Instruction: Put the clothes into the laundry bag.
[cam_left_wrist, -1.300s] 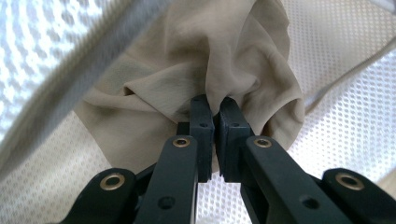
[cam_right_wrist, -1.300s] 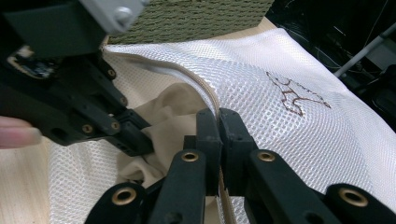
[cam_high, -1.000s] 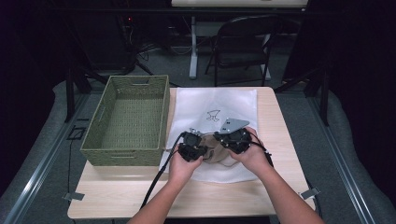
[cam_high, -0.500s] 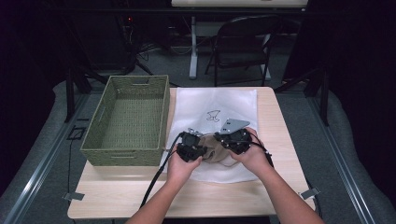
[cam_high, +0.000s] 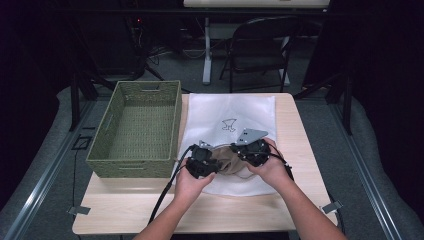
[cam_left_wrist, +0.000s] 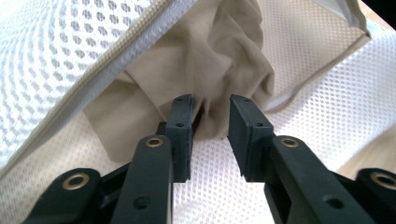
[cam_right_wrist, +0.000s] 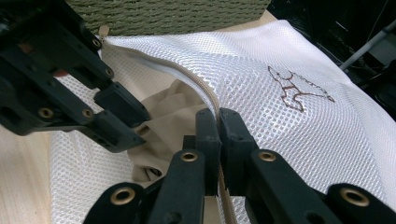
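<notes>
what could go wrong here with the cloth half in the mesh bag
1. The left gripper has just been opening; its fingers flank the beige cloth without pressing, so the cloth may slide back out.
2. The right gripper pinches only the bag's zipper edge; a slip would likely drop the opening onto the cloth.

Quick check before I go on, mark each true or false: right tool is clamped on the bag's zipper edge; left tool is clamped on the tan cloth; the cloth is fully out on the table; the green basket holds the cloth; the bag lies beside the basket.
1. The right tool is clamped on the zipper edge of the mesh bag. True.
2. The left tool is clamped on the tan cloth. False: its jaws have just been opening, with the cloth between them.
3. The cloth is fully out on the table. False: it sits partly inside the bag's mouth.
4. The green basket holds the cloth. False: it holds no cloth.
5. The bag lies beside the basket. True.
</notes>
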